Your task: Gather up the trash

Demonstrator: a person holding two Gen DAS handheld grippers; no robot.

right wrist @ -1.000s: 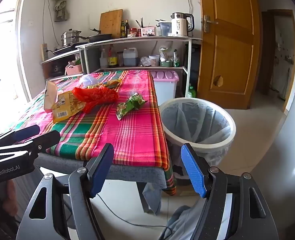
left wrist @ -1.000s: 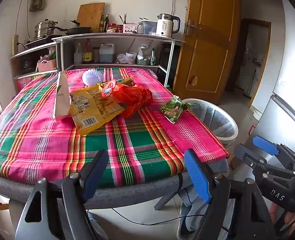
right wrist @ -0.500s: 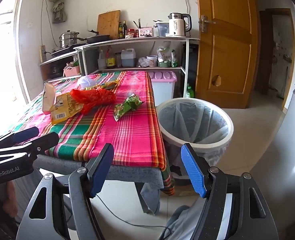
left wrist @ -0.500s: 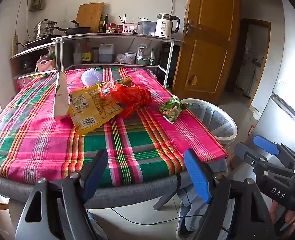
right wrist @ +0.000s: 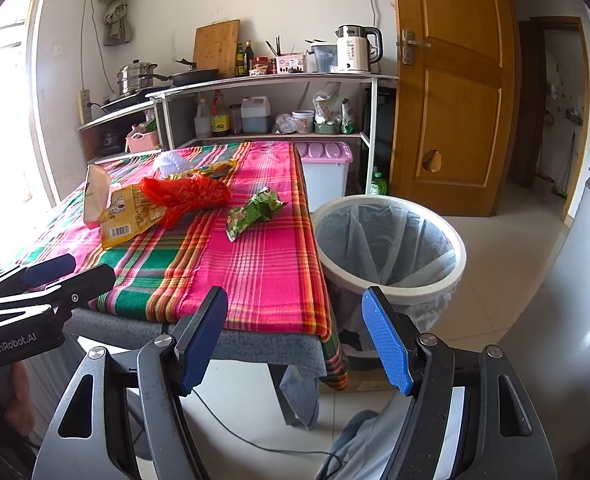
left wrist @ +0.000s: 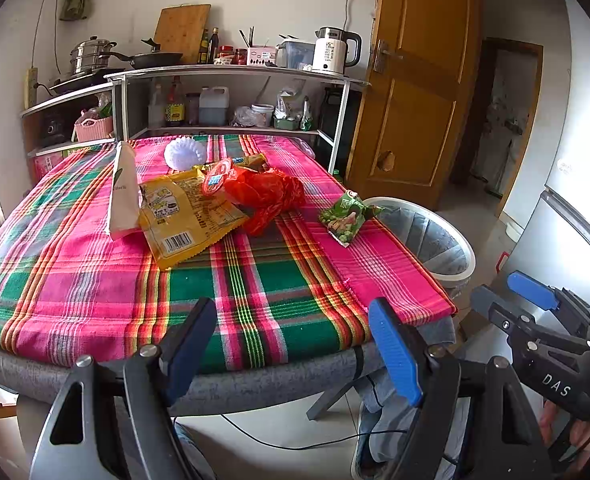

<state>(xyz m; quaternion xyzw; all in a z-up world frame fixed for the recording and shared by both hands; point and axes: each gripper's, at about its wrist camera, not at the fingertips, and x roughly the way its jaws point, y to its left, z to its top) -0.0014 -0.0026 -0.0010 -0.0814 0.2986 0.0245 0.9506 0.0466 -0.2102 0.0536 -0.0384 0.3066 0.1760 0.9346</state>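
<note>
While nothing on the table has yet been lifted, the left gripper (left wrist: pixel 293 350) and the right gripper (right wrist: pixel 295 336) are hovering short of the near edge, each with its blue-padded jaws spread wide and holding nothing. The trash is lying across the plaid tablecloth (left wrist: pixel 107 280): a green snack wrapper (right wrist: pixel 255 210) alone near the right-hand edge, a crumpled red plastic bag (left wrist: pixel 265 194) overlapping a yellow packet (left wrist: pixel 185 220), a pale paper pouch (left wrist: pixel 122 196) standing against that packet, and a white frilled cup (left wrist: pixel 185 153) sitting farther back. A lined waste bin (right wrist: pixel 391 280) is standing on the floor just beside the table's right-hand side, and no litter is showing in the part of its liner that can be seen.

Judging from this, the task is sitting at its opening step — the approach, with no piece chosen for certain. The green wrapper looks the likeliest first pick for the right gripper, being closest to the bin and clear of the pile. The next move is calling for a reach forward over the cloth and a low, flat descent, so that the jaws close on the thin film and not on a fold of the tablecloth — then a short carry rightward over the bin's rim.
</note>
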